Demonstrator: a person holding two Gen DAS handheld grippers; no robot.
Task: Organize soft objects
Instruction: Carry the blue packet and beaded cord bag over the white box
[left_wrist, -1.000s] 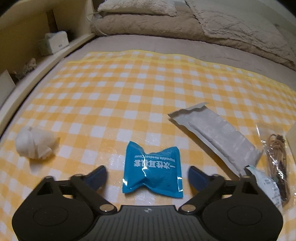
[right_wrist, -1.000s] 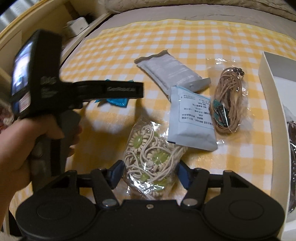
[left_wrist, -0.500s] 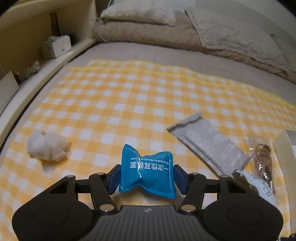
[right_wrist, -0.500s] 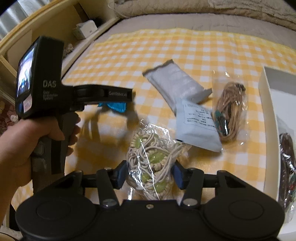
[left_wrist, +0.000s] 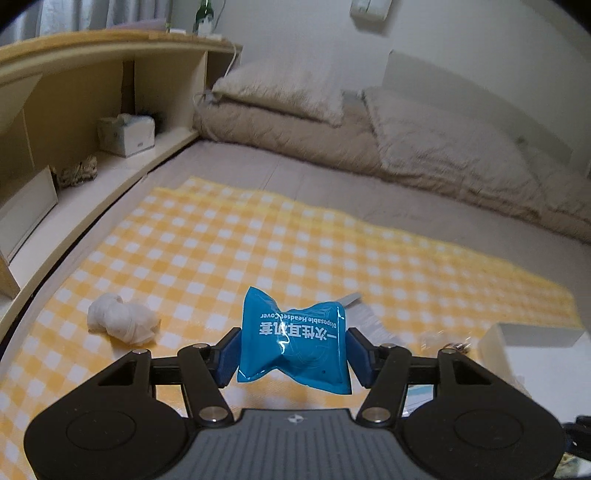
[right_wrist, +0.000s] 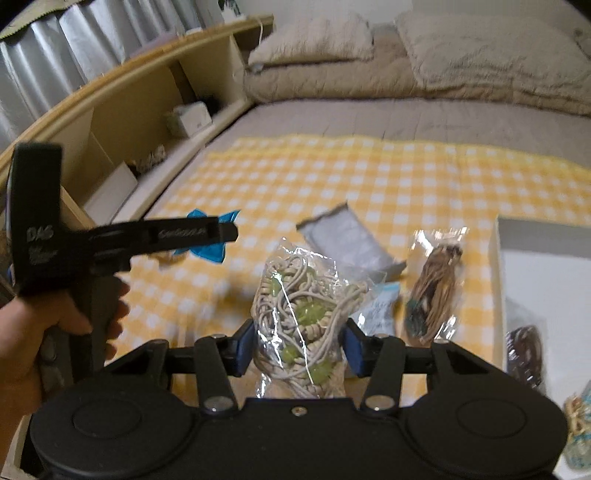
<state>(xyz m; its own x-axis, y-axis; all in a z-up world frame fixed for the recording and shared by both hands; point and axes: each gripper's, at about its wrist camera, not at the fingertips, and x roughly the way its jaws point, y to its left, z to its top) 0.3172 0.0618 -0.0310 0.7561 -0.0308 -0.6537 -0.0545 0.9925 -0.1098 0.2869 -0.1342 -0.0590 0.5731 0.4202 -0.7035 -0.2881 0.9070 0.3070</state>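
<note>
My left gripper (left_wrist: 293, 352) pinches the blue pouch (left_wrist: 293, 349) above the checked cloth (left_wrist: 258, 251), its long axis crosswise between the pads, while my right gripper (right_wrist: 298, 345) clamps the upright bead bag (right_wrist: 303, 321), top pointing away.

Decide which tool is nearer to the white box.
Right. The right tool, gripping the bag of cord, sits just left of the white box; the left tool, gripping the blue packet, is farther left.
</note>
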